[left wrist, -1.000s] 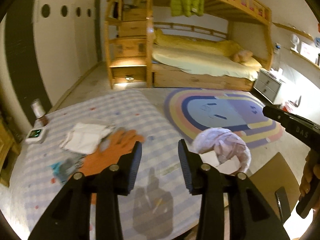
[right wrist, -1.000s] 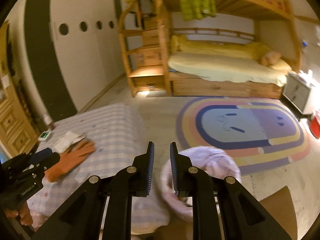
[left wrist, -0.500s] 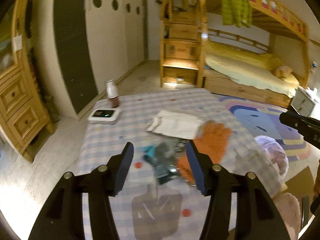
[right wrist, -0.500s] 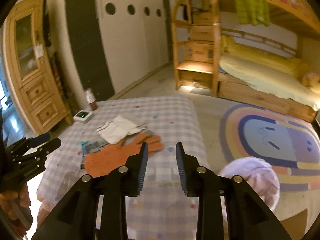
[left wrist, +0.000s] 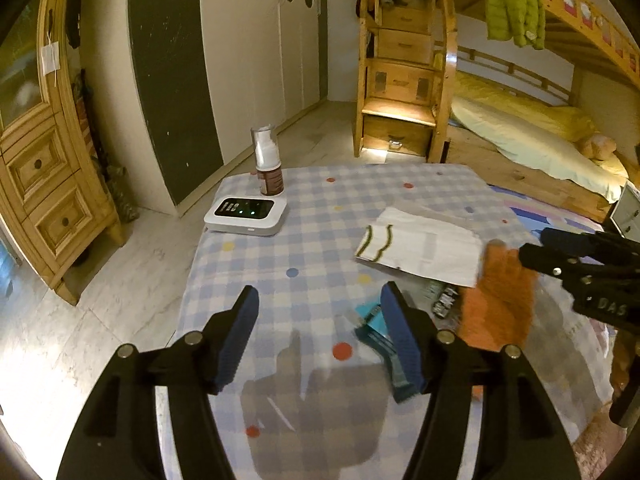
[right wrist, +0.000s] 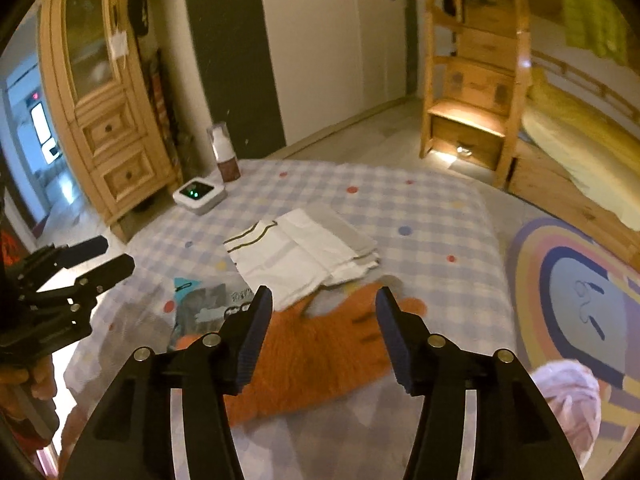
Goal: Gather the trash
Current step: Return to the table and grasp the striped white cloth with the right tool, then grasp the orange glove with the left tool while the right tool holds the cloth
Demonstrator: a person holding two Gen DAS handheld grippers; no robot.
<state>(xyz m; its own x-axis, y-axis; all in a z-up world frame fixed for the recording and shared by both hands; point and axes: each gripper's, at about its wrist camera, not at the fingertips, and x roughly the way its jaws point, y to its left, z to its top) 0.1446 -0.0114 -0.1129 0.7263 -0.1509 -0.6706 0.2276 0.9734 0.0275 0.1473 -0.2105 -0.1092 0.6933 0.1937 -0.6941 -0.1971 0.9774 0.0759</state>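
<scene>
The trash here seems to be the teal and grey printed plastic wrappers [left wrist: 376, 332], which lie flat on the blue checked tablecloth [left wrist: 320, 240] in the lower centre of the left wrist view. In that view they sit just behind the right finger of the left gripper [left wrist: 320, 340], partly hidden by it. In the right wrist view the wrappers [right wrist: 208, 300] are at centre left, beside the fuzzy orange glove [right wrist: 320, 352] and below the folded white cloth with dark stripes [right wrist: 296, 256].

Both grippers stand wide open and hold nothing. The right gripper [right wrist: 324, 336] hovers above the glove, with the wrappers to the left of its left finger.

I judge that the step in hand is the approach, before any grasp. The next move calls for one gripper to come down over a wrapper edge and close on it; the thin flat plastic may slip, and the glove lies touching it.

At the far left corner stand a white device with green lights [left wrist: 246, 215] and a brown pump bottle with a clear cap [left wrist: 268, 162].
</scene>
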